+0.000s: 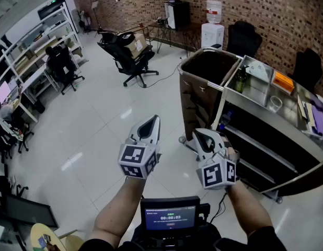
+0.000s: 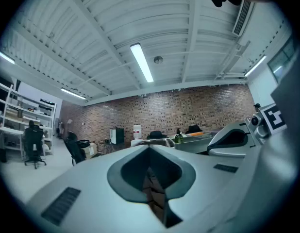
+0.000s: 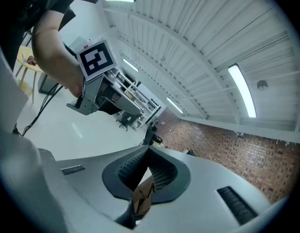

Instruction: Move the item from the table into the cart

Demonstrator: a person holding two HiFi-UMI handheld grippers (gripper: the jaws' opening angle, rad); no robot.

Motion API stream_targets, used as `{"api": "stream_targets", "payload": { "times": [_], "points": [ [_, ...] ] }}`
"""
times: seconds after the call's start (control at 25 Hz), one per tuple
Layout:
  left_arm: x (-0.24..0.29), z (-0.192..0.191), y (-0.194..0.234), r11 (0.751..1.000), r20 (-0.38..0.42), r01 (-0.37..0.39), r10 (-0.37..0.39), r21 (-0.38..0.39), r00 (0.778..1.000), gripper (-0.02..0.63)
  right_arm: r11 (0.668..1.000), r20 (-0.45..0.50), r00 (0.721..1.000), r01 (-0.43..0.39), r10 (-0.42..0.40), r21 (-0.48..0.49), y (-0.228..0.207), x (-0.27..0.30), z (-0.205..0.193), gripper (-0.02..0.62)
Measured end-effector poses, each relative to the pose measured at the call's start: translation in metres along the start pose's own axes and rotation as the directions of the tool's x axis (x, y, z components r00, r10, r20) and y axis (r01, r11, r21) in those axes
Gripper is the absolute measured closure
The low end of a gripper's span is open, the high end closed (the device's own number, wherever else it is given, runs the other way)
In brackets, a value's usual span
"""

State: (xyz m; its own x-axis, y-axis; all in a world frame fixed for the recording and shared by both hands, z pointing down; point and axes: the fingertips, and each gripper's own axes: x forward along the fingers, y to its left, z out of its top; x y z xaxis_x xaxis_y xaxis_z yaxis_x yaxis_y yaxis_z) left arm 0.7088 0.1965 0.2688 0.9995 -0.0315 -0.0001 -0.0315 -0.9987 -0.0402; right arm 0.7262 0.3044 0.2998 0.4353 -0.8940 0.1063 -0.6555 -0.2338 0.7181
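In a big room with a white floor (image 1: 88, 129) and a long brick wall (image 1: 266, 9), a metal cart (image 1: 258, 90) stands on the right. It has a dark bin at one end and shelves down below. Black chairs (image 1: 131, 54) stand out on the floor, and a water cooler (image 1: 212, 27) is by the wall.

The person holds both grippers out level, side by side, just short of the cart. The left gripper (image 1: 151, 121) has its jaws pressed together with nothing in them. The right gripper (image 1: 204, 136) is closed tight too, and it holds nothing.

On the cart's top tray sit a green bottle (image 1: 240, 79), an orange thing (image 1: 283, 81) and a white cup (image 1: 275, 103). Low on the left is the edge of a small yellow table (image 1: 37, 230) with a little coloured thing (image 1: 45, 241) on it, too small to name. I cannot tell which thing is the one to move
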Motion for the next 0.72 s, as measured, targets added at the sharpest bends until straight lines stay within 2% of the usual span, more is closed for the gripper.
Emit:
{"api": "stream_targets", "payload": {
  "times": [0.16, 0.24, 0.32, 0.44, 0.56, 0.72],
  "points": [
    [-0.071, 0.003, 0.094, 0.994, 0.024, -0.103, 0.104, -0.022, 0.994, 0.604, 0.998, 0.039, 0.999, -0.019, 0.017, 0.059, 0.038, 0.050, 0.068, 0.595],
    [-0.126, 0.005, 0.151, 0.986, 0.042, -0.164, 0.165, -0.026, 0.985, 0.604, 0.994, 0.073, 0.997, -0.041, 0.034, 0.103, 0.068, 0.076, 0.119, 0.595],
    [-0.191, 0.004, 0.216, 0.967, 0.048, -0.251, 0.253, -0.037, 0.966, 0.604, 0.983, 0.154, 0.986, -0.090, 0.065, 0.158, 0.108, 0.109, 0.180, 0.595],
    [-0.290, 0.001, 0.317, 0.915, 0.049, -0.400, 0.402, -0.048, 0.914, 0.604, 0.946, 0.268, 0.953, -0.208, 0.139, 0.247, 0.177, 0.162, 0.270, 0.595],
    [-0.404, -0.001, 0.405, 0.857, 0.057, -0.513, 0.515, -0.043, 0.855, 0.604, 0.888, 0.345, 0.914, -0.329, 0.214, 0.320, 0.256, 0.204, 0.361, 0.595],
    [-0.567, -0.016, 0.505, 0.753, 0.064, -0.657, 0.658, -0.045, 0.750, 0.604, 0.819, 0.449, 0.838, -0.475, 0.308, 0.324, 0.375, 0.259, 0.482, 0.595]
  ]
}}
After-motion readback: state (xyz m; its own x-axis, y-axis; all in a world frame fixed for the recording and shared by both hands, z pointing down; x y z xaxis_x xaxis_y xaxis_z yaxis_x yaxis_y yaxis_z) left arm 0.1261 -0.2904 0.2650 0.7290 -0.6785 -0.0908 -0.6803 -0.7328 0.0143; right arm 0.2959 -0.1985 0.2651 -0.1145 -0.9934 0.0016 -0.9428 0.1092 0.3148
